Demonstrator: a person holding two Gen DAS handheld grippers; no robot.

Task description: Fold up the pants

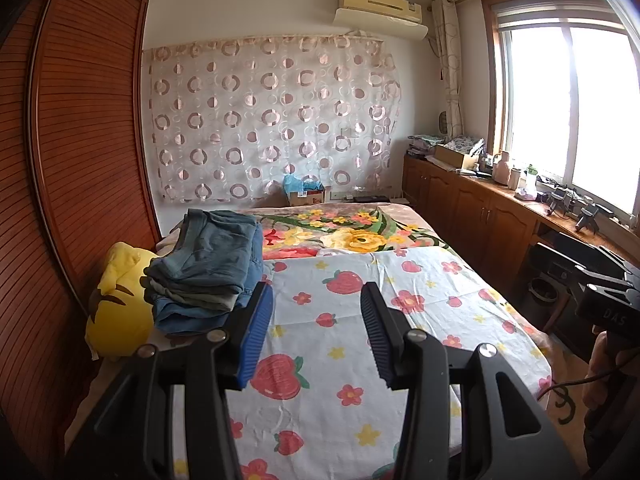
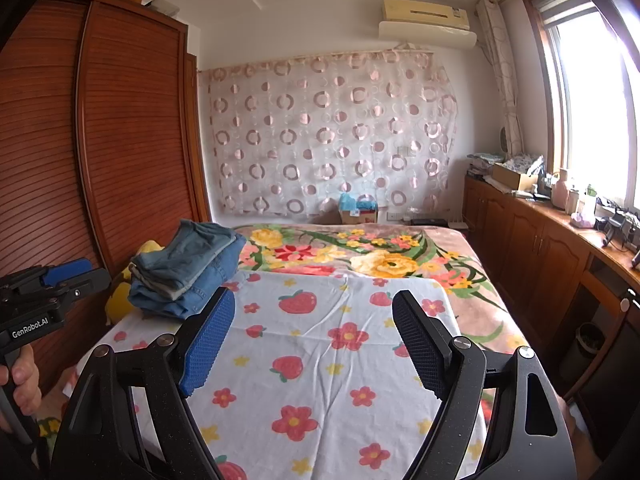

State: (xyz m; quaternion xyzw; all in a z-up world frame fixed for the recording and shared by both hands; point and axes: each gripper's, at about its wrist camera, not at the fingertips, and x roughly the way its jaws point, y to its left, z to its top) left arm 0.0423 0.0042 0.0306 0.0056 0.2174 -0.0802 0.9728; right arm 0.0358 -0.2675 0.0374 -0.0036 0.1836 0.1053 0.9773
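Grippers: left gripper (image 1: 316,332) and right gripper (image 2: 310,344), both spread wide and holding nothing, poised above strawberry-print sheet (image 2: 320,360) at near end of bed. Pants: stack of denim pants (image 1: 208,268), roughly folded, on far-left part of sheet, beside yellow plush pillow (image 1: 116,304). Handling, judged: soft, limp, moderately heavy cloth, not fragile; best pinched at waistband or hem, top pair first. Beyond: floral blanket (image 2: 380,256), circle-patterned curtain (image 2: 332,136).
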